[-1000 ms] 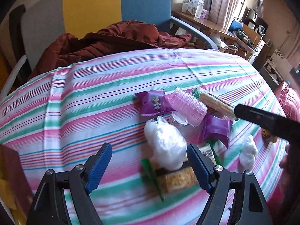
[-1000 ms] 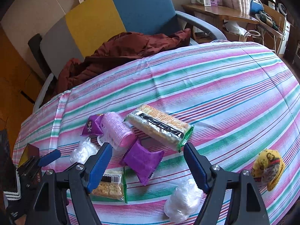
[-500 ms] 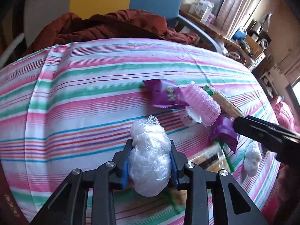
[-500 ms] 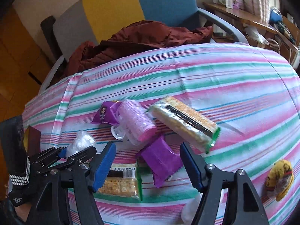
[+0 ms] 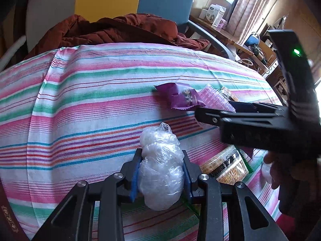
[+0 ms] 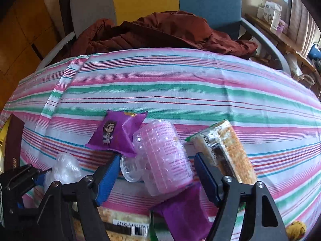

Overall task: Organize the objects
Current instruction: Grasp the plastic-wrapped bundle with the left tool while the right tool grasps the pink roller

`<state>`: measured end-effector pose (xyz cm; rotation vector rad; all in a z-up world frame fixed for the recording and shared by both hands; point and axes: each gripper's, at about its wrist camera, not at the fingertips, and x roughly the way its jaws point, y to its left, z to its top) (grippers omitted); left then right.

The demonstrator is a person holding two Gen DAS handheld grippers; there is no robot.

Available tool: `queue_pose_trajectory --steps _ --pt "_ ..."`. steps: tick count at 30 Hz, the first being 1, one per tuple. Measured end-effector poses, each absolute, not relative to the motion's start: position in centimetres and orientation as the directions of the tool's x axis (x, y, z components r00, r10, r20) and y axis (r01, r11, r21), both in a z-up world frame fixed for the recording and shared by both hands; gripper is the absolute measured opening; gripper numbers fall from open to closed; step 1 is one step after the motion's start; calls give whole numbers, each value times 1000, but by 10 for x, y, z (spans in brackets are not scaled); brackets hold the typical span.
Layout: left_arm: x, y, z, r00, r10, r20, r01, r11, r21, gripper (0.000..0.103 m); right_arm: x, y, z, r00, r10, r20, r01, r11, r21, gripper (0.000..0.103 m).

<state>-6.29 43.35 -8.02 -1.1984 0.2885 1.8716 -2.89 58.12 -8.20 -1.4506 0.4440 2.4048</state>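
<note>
Striped cloth [image 5: 84, 108] in pink, green and white covers the table, with a rust-red jacket [image 6: 160, 32] heaped on the chair behind. Only the right wrist view shows the long cracker pack [image 6: 226, 146] and the pink studded bottle [image 6: 162, 156] lying between the right gripper's [image 6: 154, 178] parted jaws, pads clear of it. Only the left wrist view shows the left gripper [image 5: 160, 176] clamped narrow on a clear plastic bundle [image 5: 160, 166]. Beside the bottle lies a purple snack packet [image 6: 114, 132]
</note>
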Motion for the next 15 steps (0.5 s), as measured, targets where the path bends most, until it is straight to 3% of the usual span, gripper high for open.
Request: queue_pose_trajectory --steps 15 --pt "-54 421 -71 -190 499 -845 -758 -622 -197 35 -11 567 -41 -548 18 -836 -350 -913 210 68"
